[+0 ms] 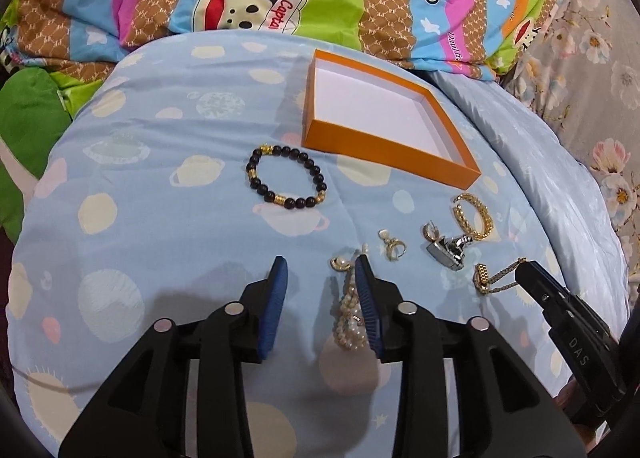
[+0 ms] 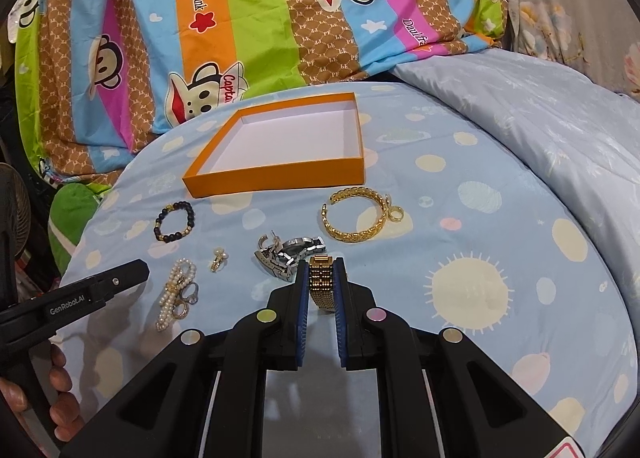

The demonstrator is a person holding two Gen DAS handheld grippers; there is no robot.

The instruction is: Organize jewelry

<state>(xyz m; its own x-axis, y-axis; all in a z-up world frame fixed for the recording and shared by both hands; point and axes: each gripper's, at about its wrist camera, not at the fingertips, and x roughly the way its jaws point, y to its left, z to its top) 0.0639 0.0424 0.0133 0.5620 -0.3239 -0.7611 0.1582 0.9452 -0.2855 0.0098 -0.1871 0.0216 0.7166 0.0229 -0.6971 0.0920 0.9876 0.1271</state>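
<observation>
The right gripper, black with blue ribbed pads, angles down at the bed and is clamped on a gold mesh watch band. In the left wrist view its side reads "DAS". The left gripper tilts down too, its fingers apart; a white pearl strand with rings lies between them against the right pad, not pinched. The right wrist view alone shows "GenRobot.AI" on that gripper's side and a hand holding it. Beyond lie small gold earrings, a silver metal watch, a gold woven cuff bangle and a black bead bracelet with gold charms on the pale blue planet-print sheet. Farther back sits an empty shallow orange box with white lining. Behind, a striped cartoon-monkey quilt reads "Daul frank" and "Capta".
</observation>
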